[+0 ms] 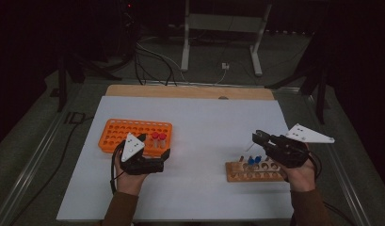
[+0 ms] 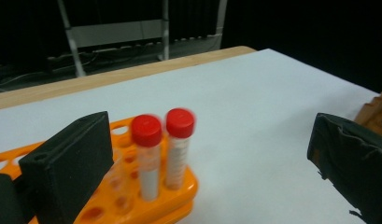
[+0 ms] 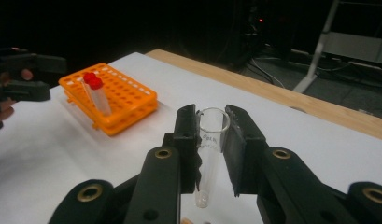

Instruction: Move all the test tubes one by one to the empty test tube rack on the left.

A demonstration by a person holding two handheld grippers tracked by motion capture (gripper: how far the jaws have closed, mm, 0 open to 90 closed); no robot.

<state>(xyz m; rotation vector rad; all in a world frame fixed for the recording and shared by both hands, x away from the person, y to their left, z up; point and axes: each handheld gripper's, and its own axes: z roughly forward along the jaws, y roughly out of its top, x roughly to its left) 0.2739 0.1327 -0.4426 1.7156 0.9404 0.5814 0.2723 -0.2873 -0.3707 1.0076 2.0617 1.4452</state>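
Clear glass tube (image 3: 210, 154) clamped between jaws, bottom end blurred.

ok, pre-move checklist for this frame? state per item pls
1. Right gripper holds the clear tube between its jaws near the rim: ok.
2. Clear tube lifted off the table, open end up, uncapped: ok. Contents: cannot tell.
3. Left gripper open and empty: ok.
4. Two red-capped tubes upright, side by side at the end of the orange rack, between the left jaws but not touched: ok.
5. Wooden rack under the right hand has free holes, blue-capped tubes in others: ok.
6. Which rack the clear tube goes to: cannot tell.
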